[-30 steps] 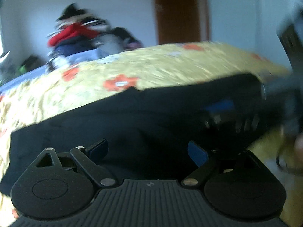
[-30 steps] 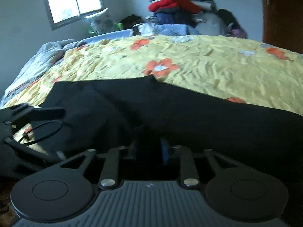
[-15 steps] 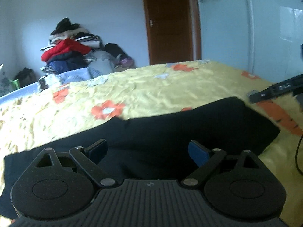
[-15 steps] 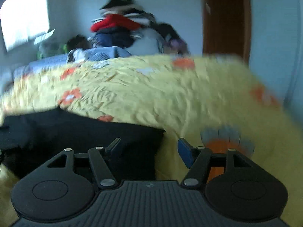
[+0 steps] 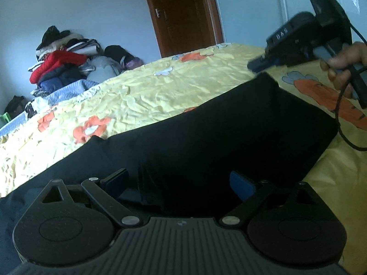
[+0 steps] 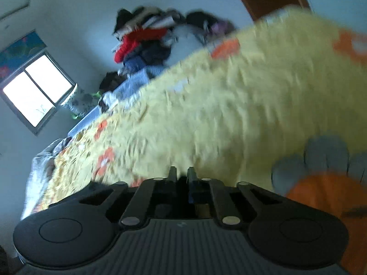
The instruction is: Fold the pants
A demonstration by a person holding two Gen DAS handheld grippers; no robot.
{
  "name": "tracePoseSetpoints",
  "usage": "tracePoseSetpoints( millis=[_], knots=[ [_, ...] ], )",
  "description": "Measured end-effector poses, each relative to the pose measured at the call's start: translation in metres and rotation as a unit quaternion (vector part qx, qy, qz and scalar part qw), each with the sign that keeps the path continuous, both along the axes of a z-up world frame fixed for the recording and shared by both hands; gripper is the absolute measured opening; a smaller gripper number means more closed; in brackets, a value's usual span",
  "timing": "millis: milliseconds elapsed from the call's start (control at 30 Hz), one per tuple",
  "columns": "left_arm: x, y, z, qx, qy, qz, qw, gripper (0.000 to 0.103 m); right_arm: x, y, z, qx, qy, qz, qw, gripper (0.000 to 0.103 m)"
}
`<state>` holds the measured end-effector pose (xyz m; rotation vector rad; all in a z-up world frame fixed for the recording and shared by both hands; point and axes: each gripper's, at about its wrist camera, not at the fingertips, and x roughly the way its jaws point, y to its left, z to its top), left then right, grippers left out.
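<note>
Pants (image 5: pixel 229 137) soft, limp, light; take hem corner at 2 o'clock. Left tongs (image 5: pixel 179 184) released; right tongs (image 6: pixel 182 178) clenched, grasping dark cloth edge, probably pants.

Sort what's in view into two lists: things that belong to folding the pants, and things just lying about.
Part of the job:
- black pants
- yellow bedspread they lie on
- left gripper, jaws open
- right gripper, jaws nearly together

Just lying about:
- clothes pile
- door
- window
</note>
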<state>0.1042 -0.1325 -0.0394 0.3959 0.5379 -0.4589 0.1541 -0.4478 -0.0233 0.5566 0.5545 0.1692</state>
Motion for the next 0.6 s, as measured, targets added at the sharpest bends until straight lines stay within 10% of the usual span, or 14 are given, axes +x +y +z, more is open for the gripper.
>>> tracePoseSetpoints(
  millis=[167, 267, 400, 467, 533, 600],
  knots=[
    [0.003, 0.001, 0.000, -0.008, 0.004, 0.005, 0.9999, 0.098, 0.009, 0.013, 0.001, -0.102, 0.044, -0.039, 0.993, 0.008],
    [0.001, 0.003, 0.002, -0.008, 0.001, 0.003, 1.0000, 0.098, -0.015, 0.002, 0.002, -0.041, 0.026, -0.041, 0.998, 0.015],
    [0.000, 0.003, 0.002, -0.012, 0.001, 0.004, 0.9999, 0.098, -0.024, -0.012, -0.015, 0.039, 0.057, 0.012, 0.998, 0.096],
    [-0.002, 0.002, 0.002, -0.014, 0.000, 0.004, 0.9999, 0.098, -0.023, -0.010, -0.018, 0.043, 0.046, 0.020, 0.998, 0.093],
    [-0.003, 0.002, 0.003, -0.010, -0.002, 0.003, 0.9999, 0.098, -0.015, -0.004, -0.017, 0.029, 0.043, 0.033, 0.998, 0.032],
    [-0.004, 0.002, 0.003, -0.007, -0.004, 0.001, 1.0000, 0.098, -0.004, 0.004, -0.014, -0.003, 0.051, 0.028, 0.998, 0.013]
  ],
)
